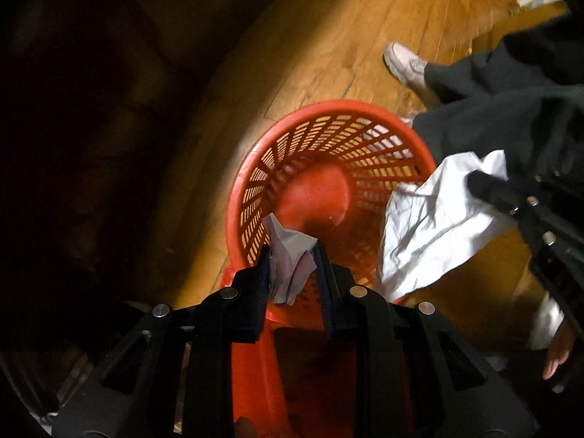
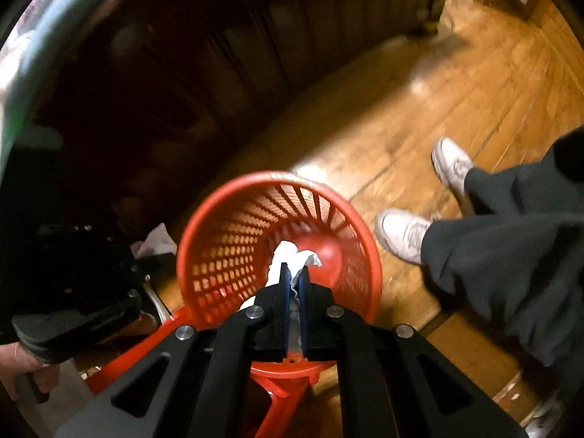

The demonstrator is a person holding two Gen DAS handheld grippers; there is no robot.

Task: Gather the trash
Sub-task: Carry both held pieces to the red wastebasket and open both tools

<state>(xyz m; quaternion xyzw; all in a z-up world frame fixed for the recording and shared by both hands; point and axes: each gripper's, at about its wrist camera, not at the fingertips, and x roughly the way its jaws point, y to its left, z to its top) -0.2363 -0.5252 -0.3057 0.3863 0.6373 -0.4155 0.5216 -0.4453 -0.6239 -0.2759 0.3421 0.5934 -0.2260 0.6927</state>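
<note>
Two paper wads hang above your empty red basket [image 1: 330,182] at frame centre: your right gripper [image 2: 294,279] clenches the large white sheet [image 1: 438,222], your left gripper [image 1: 292,255] grips the small crumpled scrap [image 1: 292,259]. Neither is dropped yet.

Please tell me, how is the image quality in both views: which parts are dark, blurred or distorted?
Left wrist view: the left half is nearly black, the red basket and white paper are lit, and the floor bends from fisheye distortion. Right wrist view: dark furniture fills the upper left, the floor shows glare, and the shoes are motion-blurred.
</note>
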